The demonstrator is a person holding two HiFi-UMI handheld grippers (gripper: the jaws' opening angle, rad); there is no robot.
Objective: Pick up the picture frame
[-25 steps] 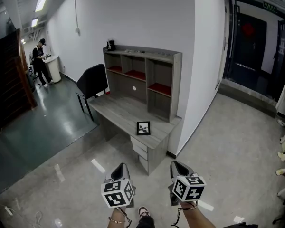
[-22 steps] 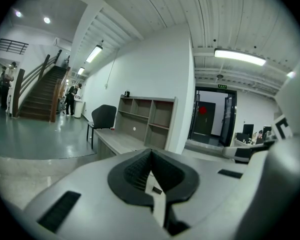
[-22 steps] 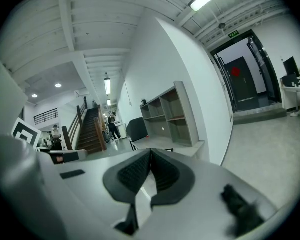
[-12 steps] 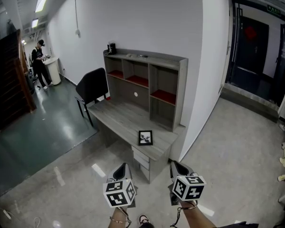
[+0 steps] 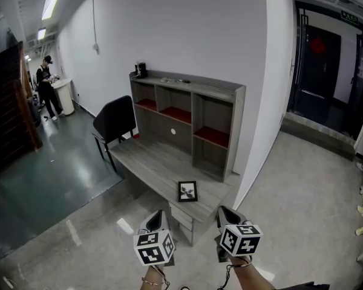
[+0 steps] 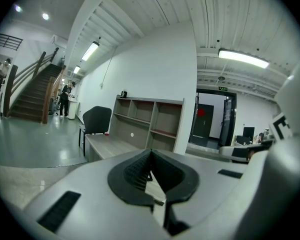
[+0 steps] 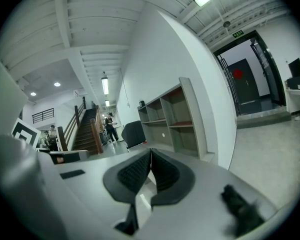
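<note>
A small black picture frame (image 5: 187, 191) lies flat near the front right corner of a grey wooden desk (image 5: 146, 157). My left gripper (image 5: 156, 219) and right gripper (image 5: 224, 214) hang low in the head view, short of the desk and well apart from the frame. Both are shut with nothing held: in each gripper view the ribbed pads (image 6: 138, 170) (image 7: 135, 173) meet at the tips. The frame is hidden behind the jaws in both gripper views.
A shelf unit (image 5: 187, 119) with red-lined cubbies stands on the desk against the white wall. A black chair (image 5: 114, 118) sits at the desk's left end. Drawers (image 5: 180, 215) hang under the desk's near corner. A person (image 5: 47, 84) stands far left by the stairs (image 5: 12, 104).
The view has drawn closer to the desk: frame and desk now sit lower and larger in the head view. Both grippers keep their place and stay shut.
</note>
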